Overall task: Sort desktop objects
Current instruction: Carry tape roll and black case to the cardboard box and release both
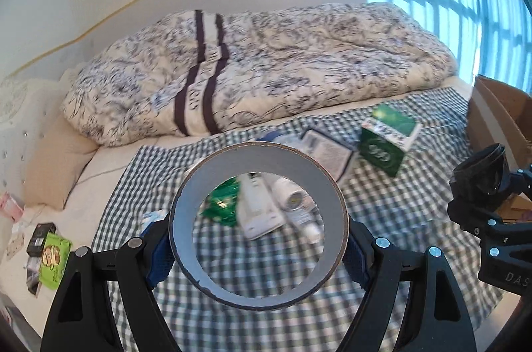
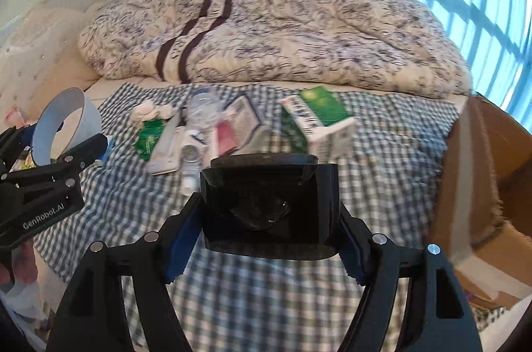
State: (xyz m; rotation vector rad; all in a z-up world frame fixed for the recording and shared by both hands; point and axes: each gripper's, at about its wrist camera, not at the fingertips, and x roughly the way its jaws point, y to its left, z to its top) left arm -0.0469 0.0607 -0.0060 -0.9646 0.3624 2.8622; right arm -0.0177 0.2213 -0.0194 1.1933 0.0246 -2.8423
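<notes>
Both grippers are carrying loads above the checked cloth (image 1: 272, 285), each one clamped on its own item.

The left gripper (image 1: 257, 239) is pinching a grey tape roll (image 1: 257, 162) across its rim, and the right gripper (image 2: 269, 239) is squeezing a dark translucent container (image 2: 269, 205); both should be kept level and gripped firmly while travelling, probably toward the cardboard box (image 2: 498, 172) at the right. The pile at the far middle, with its green carton (image 2: 316, 116), white remote (image 2: 164, 152) and small bottle (image 2: 191, 159), is blurring, the labels are unreadable, and the box's interior is cut off.
</notes>
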